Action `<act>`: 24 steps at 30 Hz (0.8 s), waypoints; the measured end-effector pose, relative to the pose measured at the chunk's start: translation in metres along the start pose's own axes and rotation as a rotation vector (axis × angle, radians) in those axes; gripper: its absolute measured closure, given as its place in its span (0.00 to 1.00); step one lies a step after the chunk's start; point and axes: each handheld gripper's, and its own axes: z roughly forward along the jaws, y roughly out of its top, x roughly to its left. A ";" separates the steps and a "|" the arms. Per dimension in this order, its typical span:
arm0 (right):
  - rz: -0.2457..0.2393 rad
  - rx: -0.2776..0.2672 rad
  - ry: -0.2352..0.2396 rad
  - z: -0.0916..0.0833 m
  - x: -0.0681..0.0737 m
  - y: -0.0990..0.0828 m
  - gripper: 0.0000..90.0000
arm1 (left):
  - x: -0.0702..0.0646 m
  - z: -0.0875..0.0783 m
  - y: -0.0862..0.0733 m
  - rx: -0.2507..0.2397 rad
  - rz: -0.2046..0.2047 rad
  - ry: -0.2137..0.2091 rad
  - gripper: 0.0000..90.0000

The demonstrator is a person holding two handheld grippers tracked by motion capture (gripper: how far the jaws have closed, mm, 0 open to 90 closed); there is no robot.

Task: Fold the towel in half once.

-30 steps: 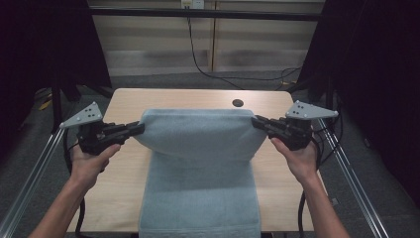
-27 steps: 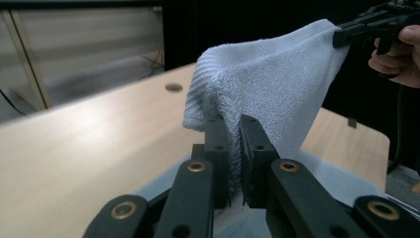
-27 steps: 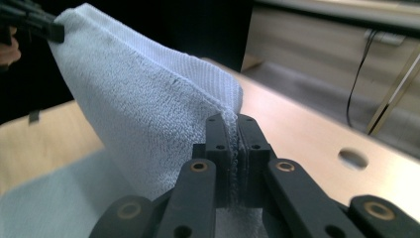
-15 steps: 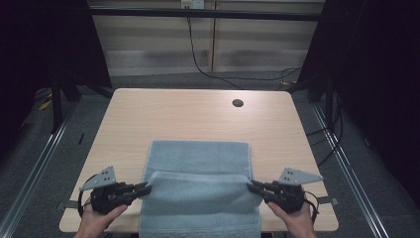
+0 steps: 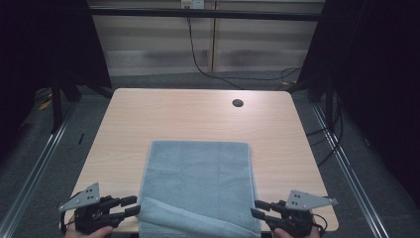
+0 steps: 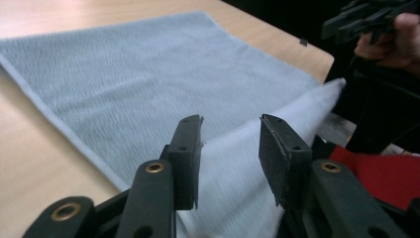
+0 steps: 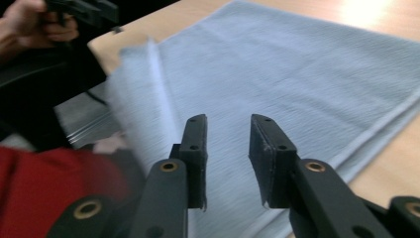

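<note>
While the grey towel (image 5: 198, 183) lies folded on the near half of the table (image 5: 148, 114), your grippers flank its near edge — apart from it. Left gripper (image 5: 130, 206) and right gripper (image 5: 257, 208) both stand with jaws parted, gripping nothing.

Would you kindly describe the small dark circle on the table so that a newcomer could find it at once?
Start from the light wooden table and look past the far edge of the grey towel towards the table's far side. There, right of centre, sits the small dark round hole, the one dark mark in the bare wood.
</note>
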 end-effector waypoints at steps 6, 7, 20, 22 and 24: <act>-0.005 0.059 -0.034 0.044 -0.039 0.022 0.70 | 0.045 0.039 0.021 0.059 -0.041 0.045 0.61; 0.007 0.071 -0.023 0.052 -0.047 0.025 0.69 | 0.054 0.048 0.022 0.078 -0.041 0.087 0.61; -0.013 0.256 -0.101 0.112 -0.077 0.020 0.66 | 0.078 0.087 0.011 0.256 0.006 0.169 0.61; -0.018 0.258 -0.095 0.105 -0.070 0.014 0.66 | 0.069 0.082 0.006 0.265 0.019 0.149 0.61; -0.022 0.275 -0.090 0.096 -0.061 0.009 0.66 | 0.060 0.078 0.002 0.268 0.019 0.129 0.62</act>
